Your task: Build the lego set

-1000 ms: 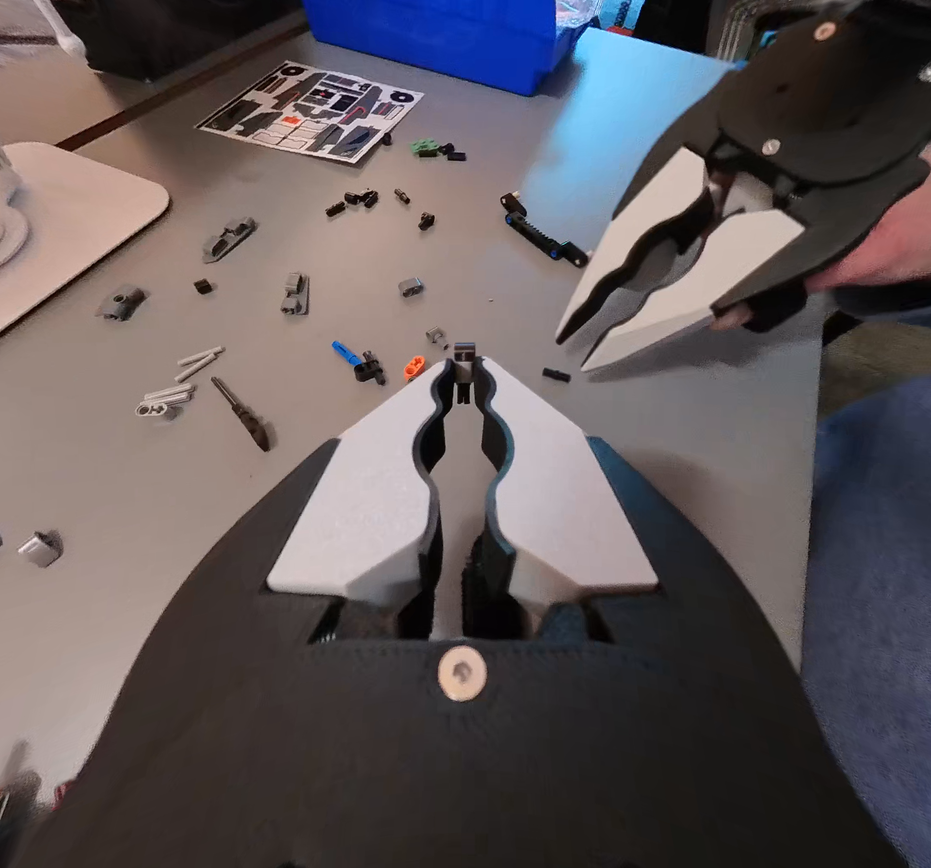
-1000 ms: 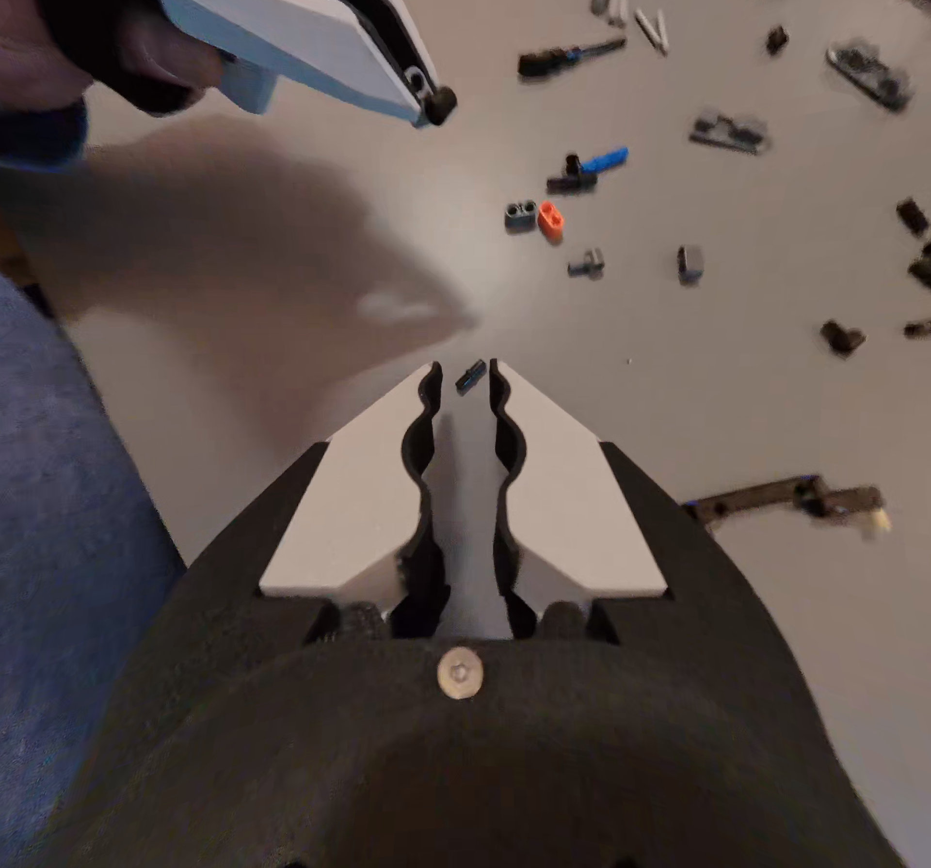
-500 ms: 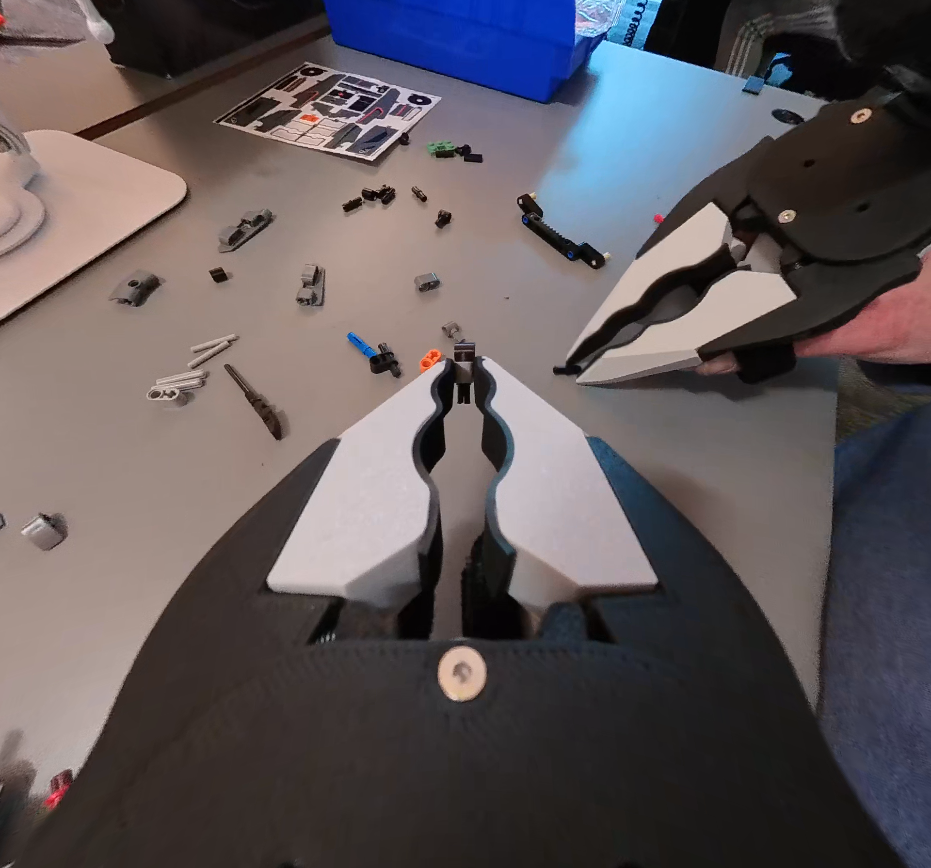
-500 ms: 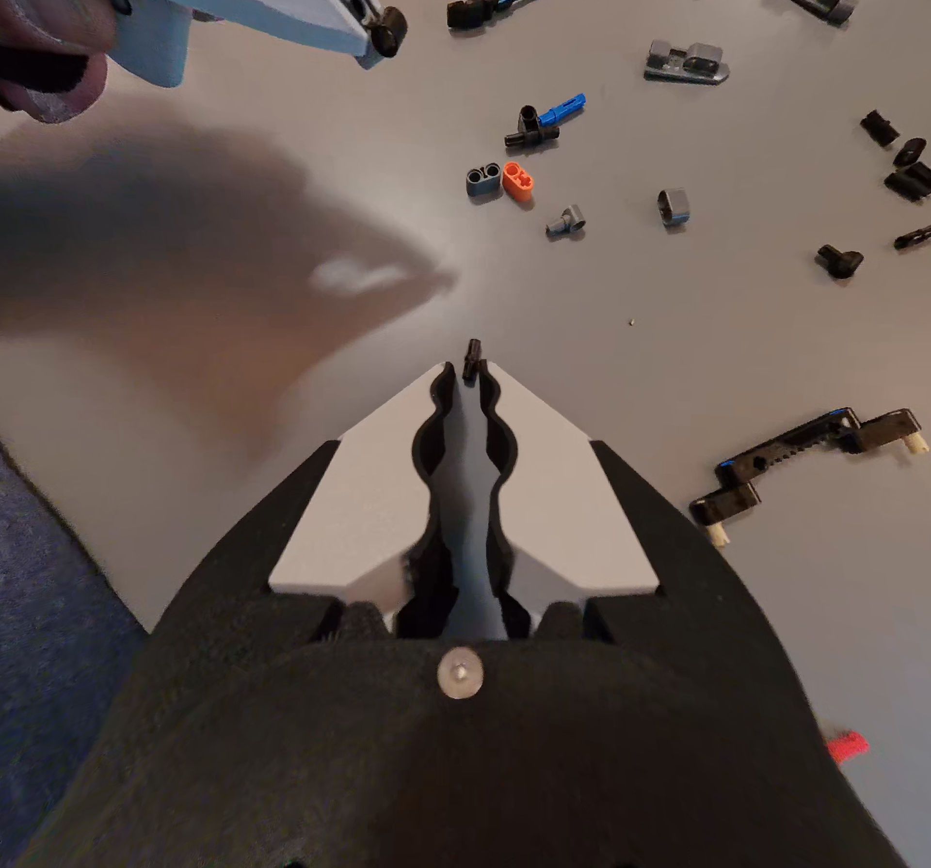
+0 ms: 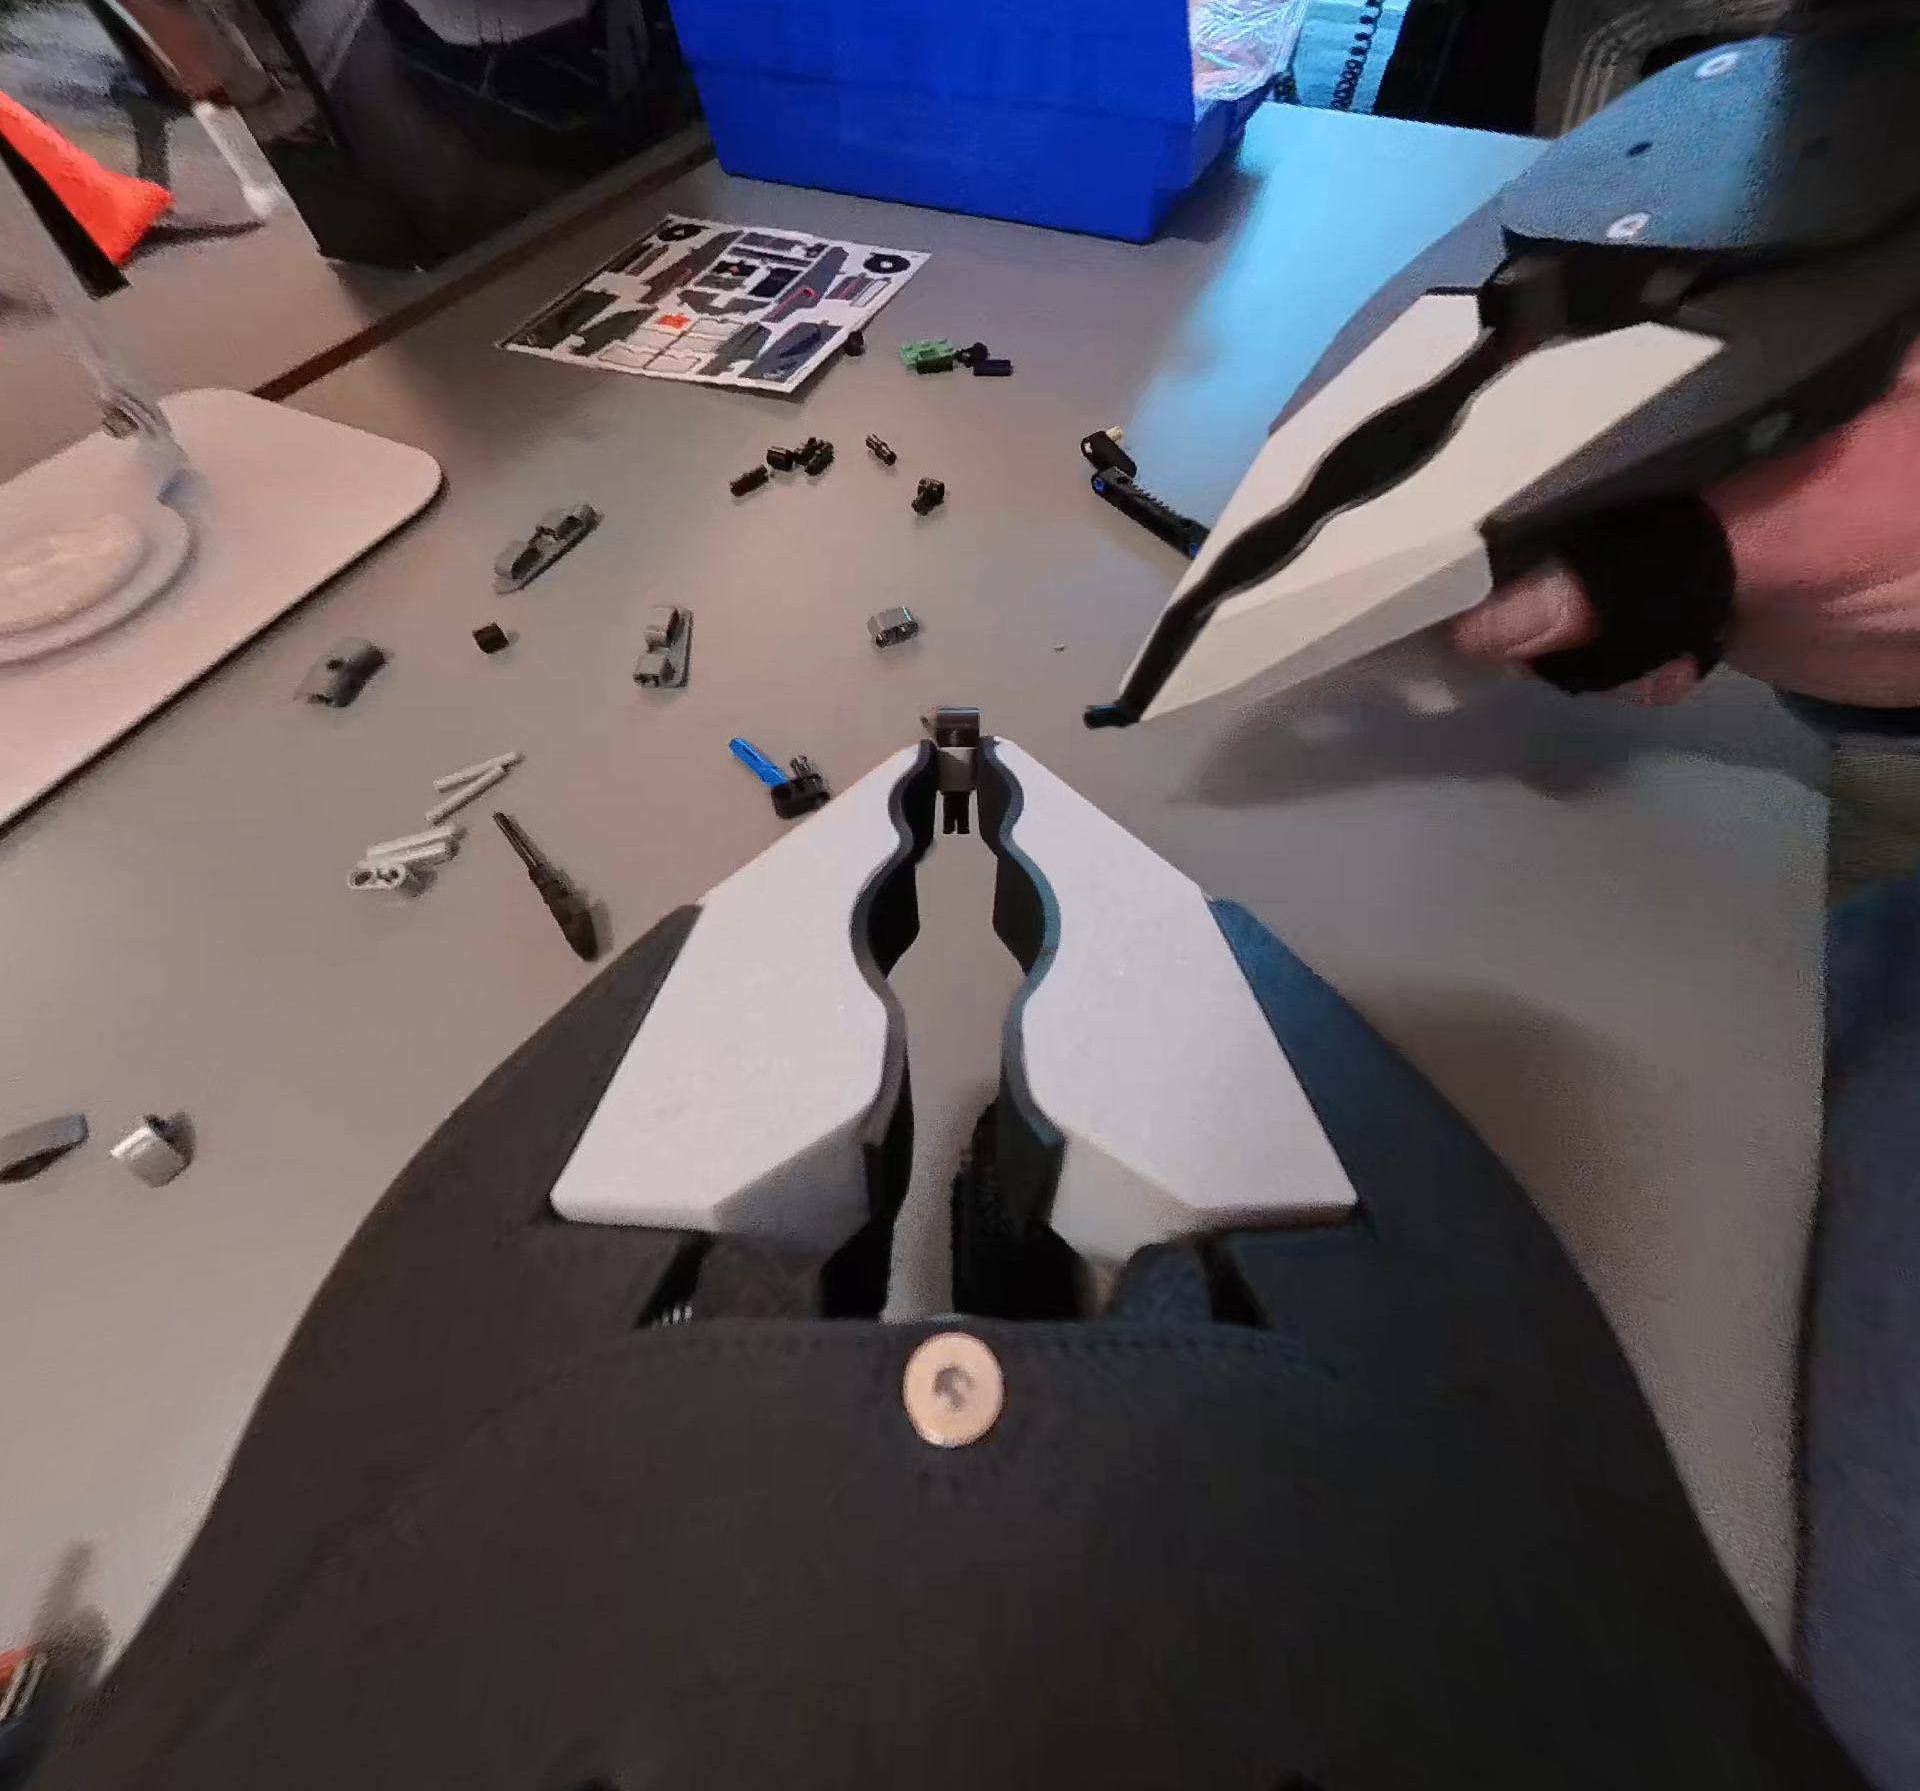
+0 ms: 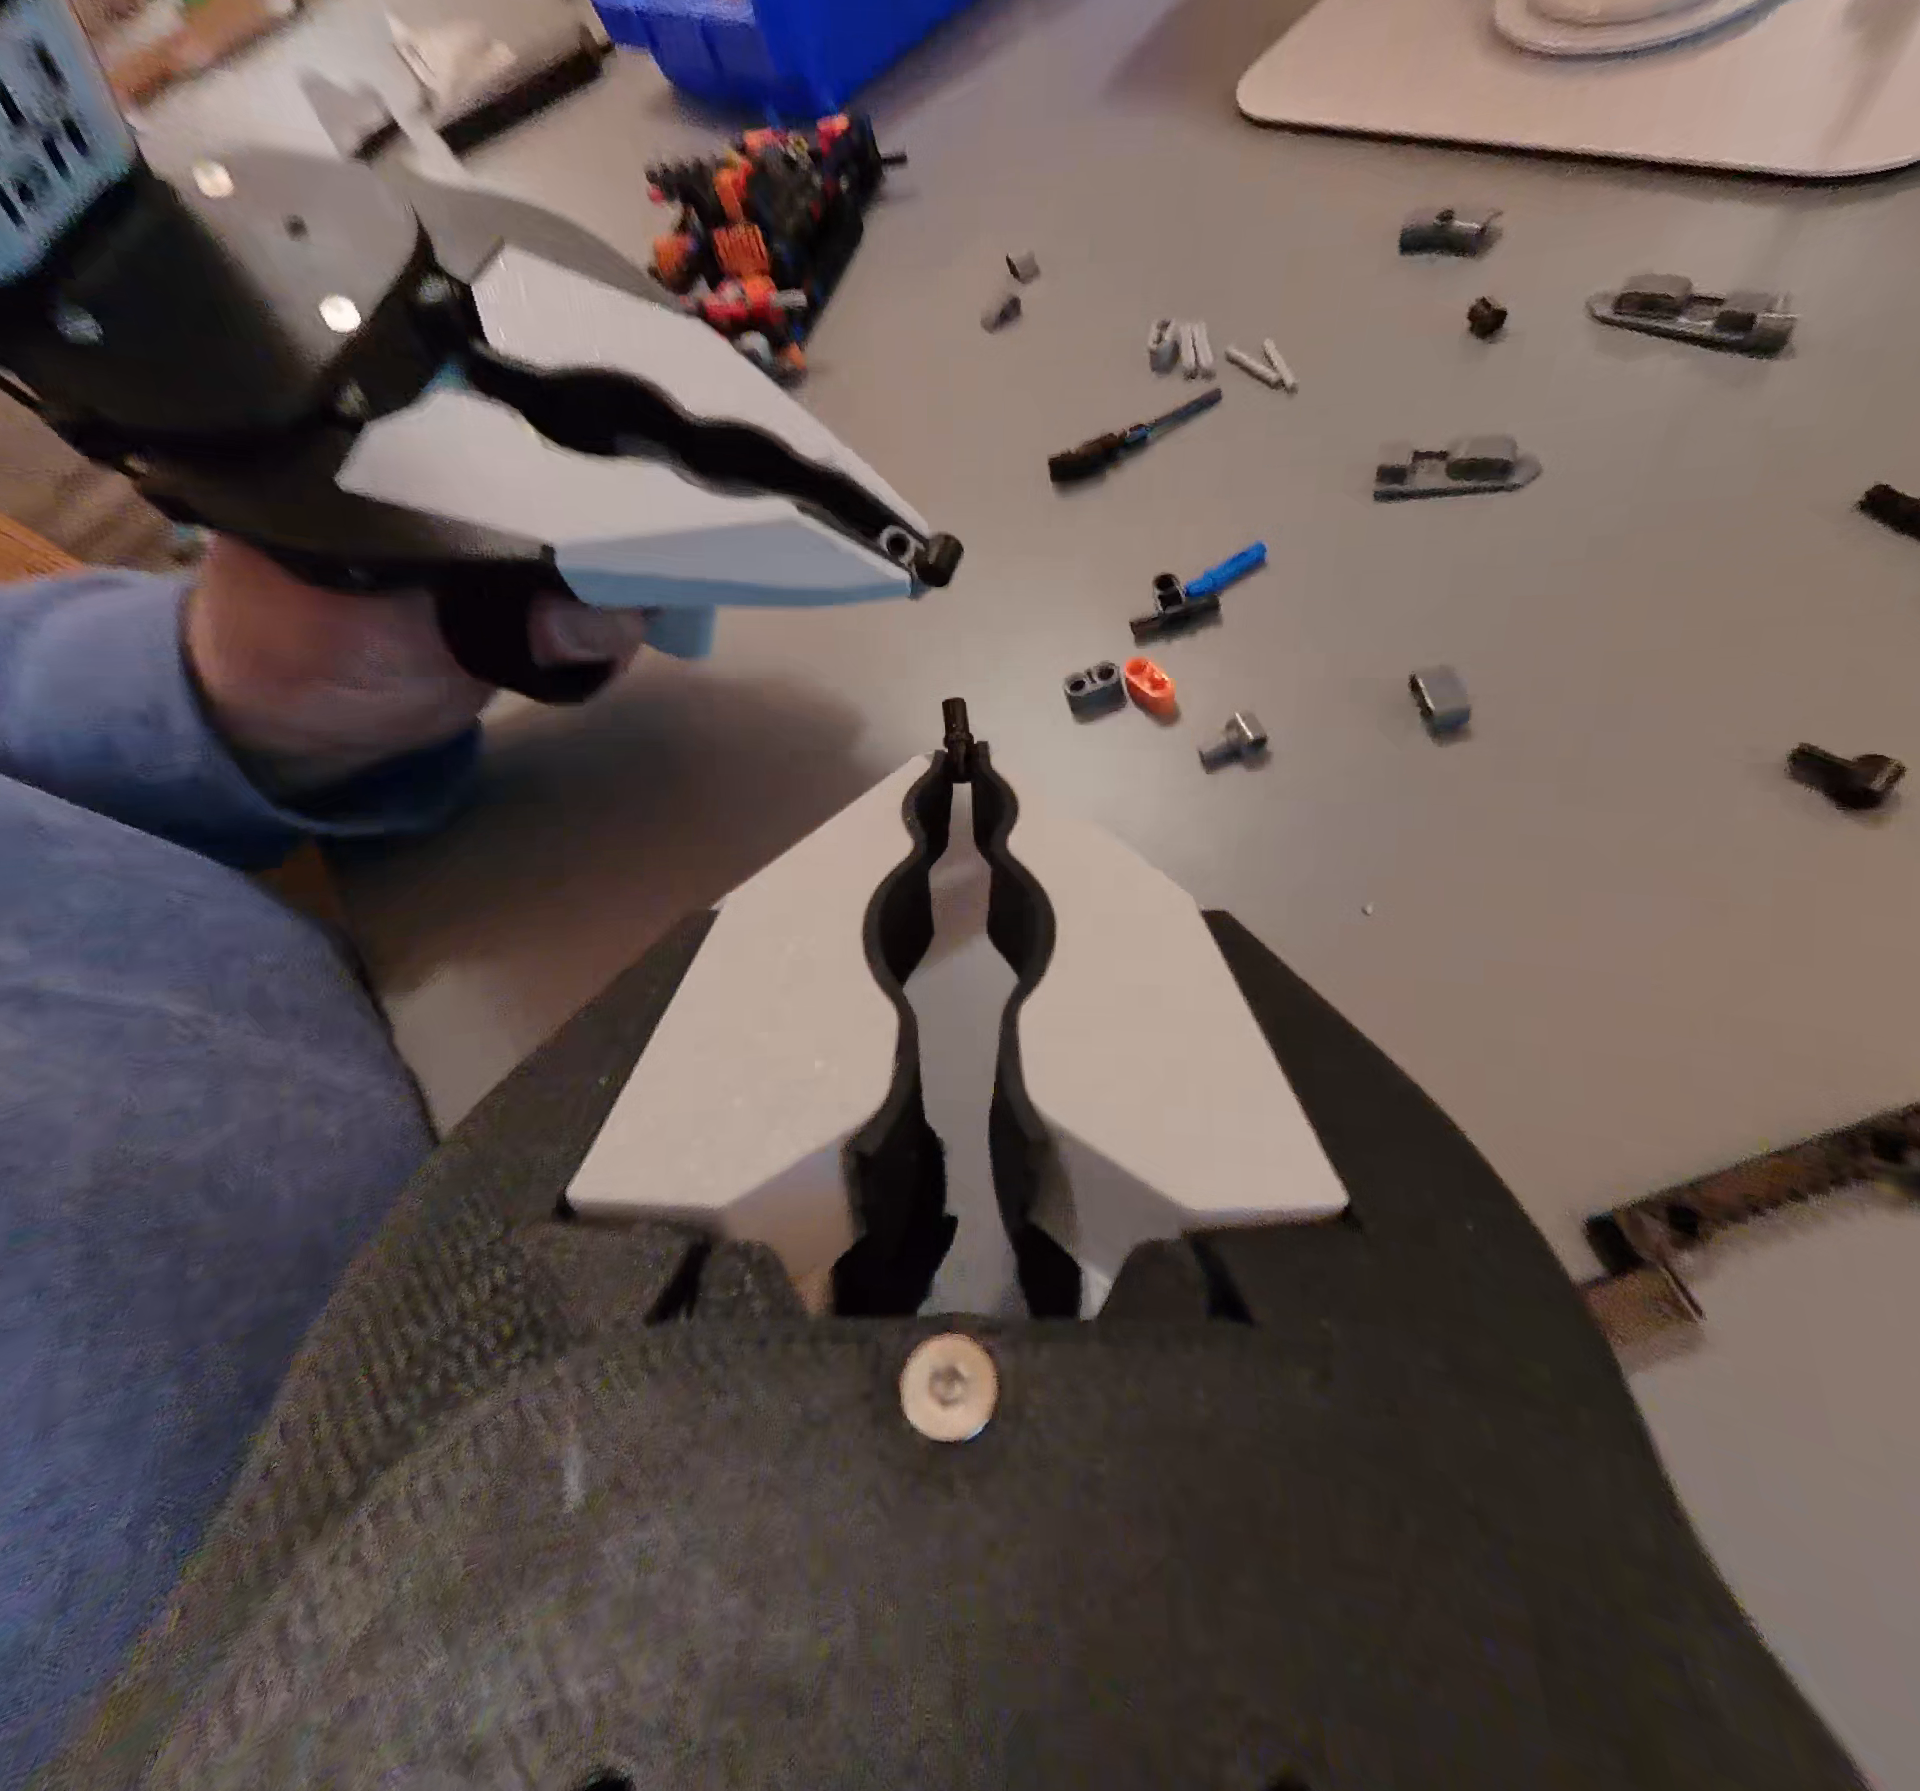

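The right gripper (image 6: 961, 773) is clamped on a small black pin (image 6: 957, 725) that points far, away from it. The left gripper (image 5: 957, 767) is clamped on a small gray piece (image 5: 955, 740), up and left of the pin. Both are off the table (image 6: 1455, 962), close together.

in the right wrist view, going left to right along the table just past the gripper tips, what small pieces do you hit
dark grey two-hole piece → orange piece → grey connector → grey block → black elbow piece
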